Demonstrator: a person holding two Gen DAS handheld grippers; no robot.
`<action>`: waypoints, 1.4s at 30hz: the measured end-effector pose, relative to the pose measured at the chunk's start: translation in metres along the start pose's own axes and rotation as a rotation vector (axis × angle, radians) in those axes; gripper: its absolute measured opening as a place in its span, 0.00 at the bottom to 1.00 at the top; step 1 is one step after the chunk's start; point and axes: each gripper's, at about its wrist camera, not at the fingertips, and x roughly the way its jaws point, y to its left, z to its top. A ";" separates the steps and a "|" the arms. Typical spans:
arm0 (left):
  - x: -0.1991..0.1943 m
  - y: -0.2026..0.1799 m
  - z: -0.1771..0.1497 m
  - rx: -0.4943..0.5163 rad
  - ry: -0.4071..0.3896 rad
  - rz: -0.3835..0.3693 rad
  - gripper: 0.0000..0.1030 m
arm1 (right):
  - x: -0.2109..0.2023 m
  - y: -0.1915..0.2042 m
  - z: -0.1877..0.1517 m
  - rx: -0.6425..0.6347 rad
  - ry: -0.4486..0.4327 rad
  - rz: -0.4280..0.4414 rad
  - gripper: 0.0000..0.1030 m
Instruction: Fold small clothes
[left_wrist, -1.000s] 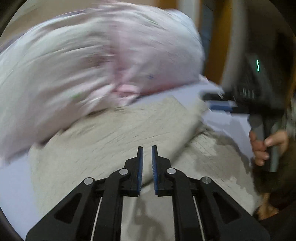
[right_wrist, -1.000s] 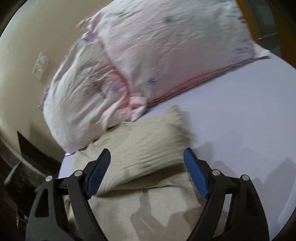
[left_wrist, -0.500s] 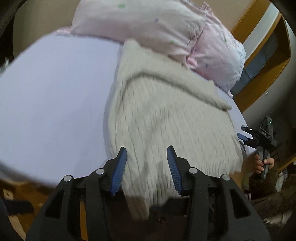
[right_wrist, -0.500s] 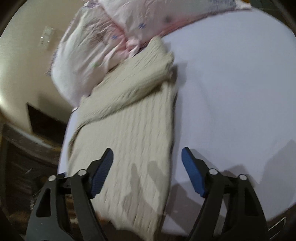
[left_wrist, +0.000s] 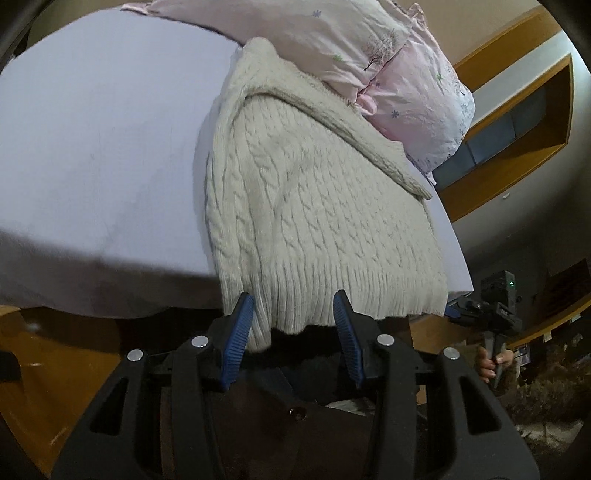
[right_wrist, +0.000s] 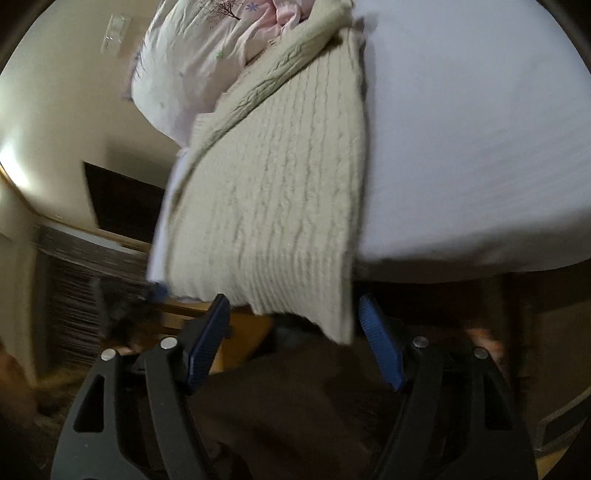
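- While both tools gape wide and hold nothing, the cream cable-knit sweater lies flat on the lavender bed.
- Its ribbed hem overhangs the bed's near edge, between the left gripper fingers.
- Right gripper flanks the hem corner; pink pillows touch the sweater's far end.

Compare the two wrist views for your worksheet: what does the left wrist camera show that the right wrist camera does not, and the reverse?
Left wrist only: the right gripper at the sweater's far hem corner, and the wooden shelf.

Right wrist only: the wall switch plate and a dark opening in the wall.

Both: the cream cable-knit sweater with its hem hanging over the lavender table edge, the pink bedding, and each camera's own open blue-padded fingers, the left gripper included.
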 end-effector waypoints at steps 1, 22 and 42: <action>0.001 0.001 -0.001 -0.011 -0.001 -0.007 0.44 | 0.004 -0.001 0.001 0.000 0.010 0.021 0.29; 0.009 -0.056 0.234 0.066 -0.276 -0.042 0.00 | -0.034 0.059 0.228 -0.071 -0.448 0.146 0.09; 0.044 -0.035 0.070 -0.037 0.069 -0.082 0.67 | 0.001 0.048 0.233 -0.032 -0.338 0.183 0.10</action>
